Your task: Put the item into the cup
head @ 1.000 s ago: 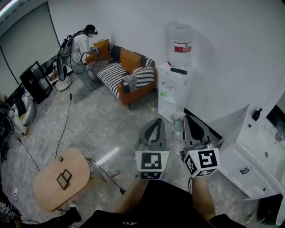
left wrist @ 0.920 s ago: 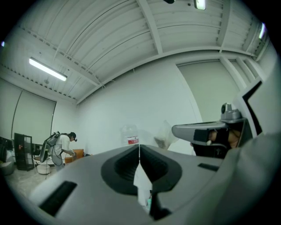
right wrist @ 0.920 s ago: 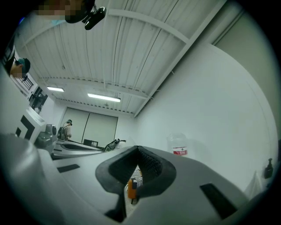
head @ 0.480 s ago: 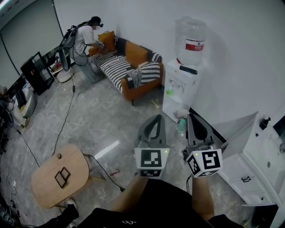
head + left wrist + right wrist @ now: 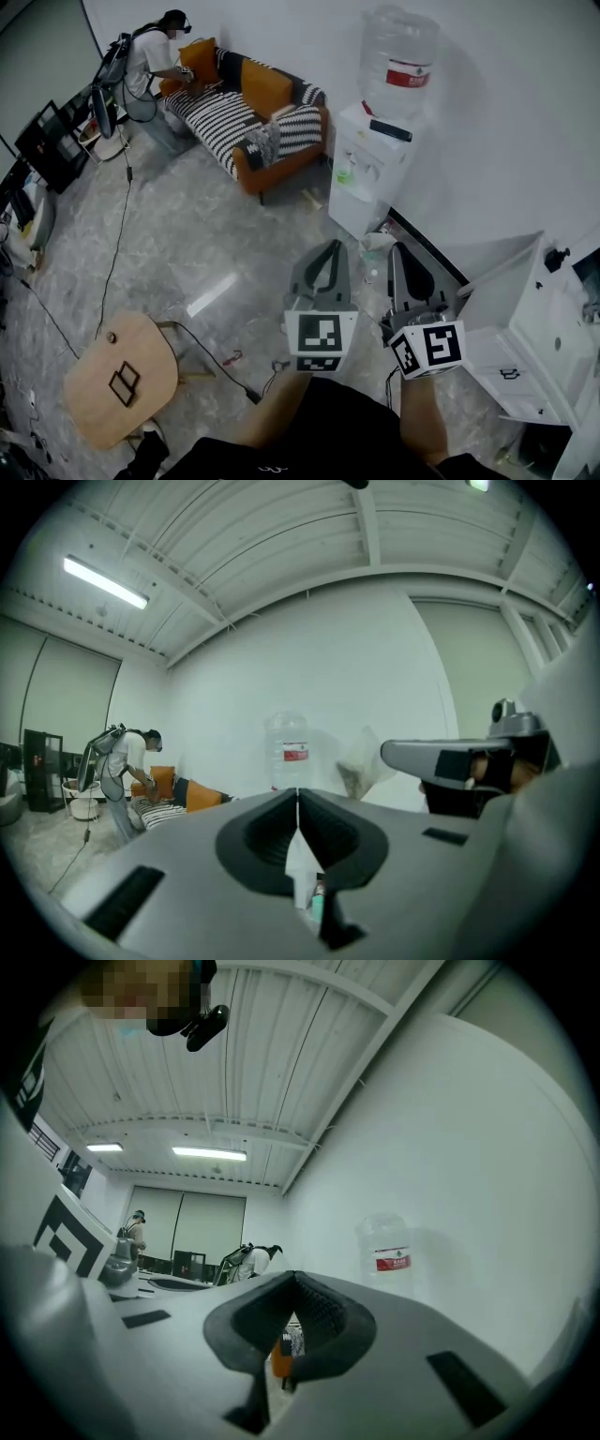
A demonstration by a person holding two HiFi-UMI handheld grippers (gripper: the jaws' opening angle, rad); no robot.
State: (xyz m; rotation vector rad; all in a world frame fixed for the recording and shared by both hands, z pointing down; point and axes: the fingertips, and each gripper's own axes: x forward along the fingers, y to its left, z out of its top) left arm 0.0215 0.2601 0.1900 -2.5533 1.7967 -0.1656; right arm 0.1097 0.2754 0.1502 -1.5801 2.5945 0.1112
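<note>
Down in front of us, over the grey marbled floor, we hold the two grippers side by side, near each other but apart, both aimed forward. The left gripper has its grey jaws brought together so that the tips meet in a thin seam, and its own view shows nothing caught between them. The right gripper is the same: jaws pressed tip to tip, with only the far room showing through the hollow below the tips, and nothing in its grasp.

Ahead of both stands the white floor-standing water dispenser, set against the white wall, carrying a clear plastic water bottle with a red label upside down on top. A flat black remote-like object lies on the dispenser's top beside the bottle. To the dispenser's left is the orange sofa with black-and-white striped cushions, and a person in a white top bends over its far end. A rounded light wooden table sits at our lower left, and a white drawer cabinet stands at our right.

We cannot make out which thing is the item or the cup from these views.
</note>
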